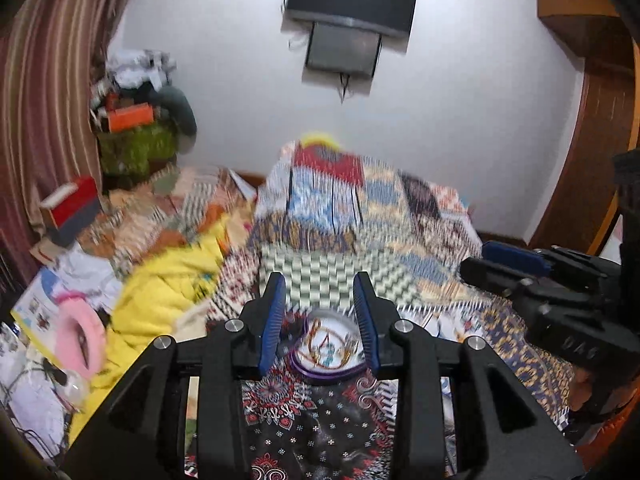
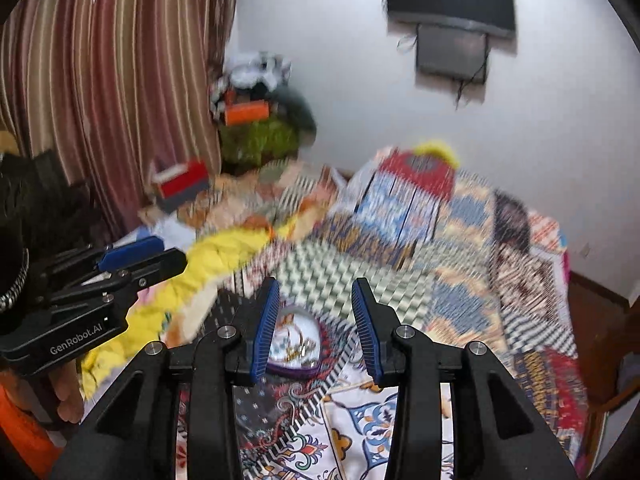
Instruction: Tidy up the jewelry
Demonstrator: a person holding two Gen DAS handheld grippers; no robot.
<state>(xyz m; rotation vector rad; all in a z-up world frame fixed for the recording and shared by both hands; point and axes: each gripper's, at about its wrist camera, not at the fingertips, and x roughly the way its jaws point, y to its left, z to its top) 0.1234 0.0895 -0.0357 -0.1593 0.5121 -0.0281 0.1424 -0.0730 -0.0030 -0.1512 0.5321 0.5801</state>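
Both views blurred. Left gripper [image 1: 320,322] released, above dish [image 1: 334,374] holding jewelry [image 1: 330,346] on bed [image 1: 320,420]. Right gripper [image 2: 316,328] released, beside dish.

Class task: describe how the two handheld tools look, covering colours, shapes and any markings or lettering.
Both tools are black, angular frames with silver round bolts and two fingers faced with ribbed blue pads. The left tool shows white lettering "GenRobot.AI" on its side in the right wrist view. The right tool shows faint pale letters on its side, too blurred to read, in the left wrist view. An orange sleeve edge appears beside the left tool.
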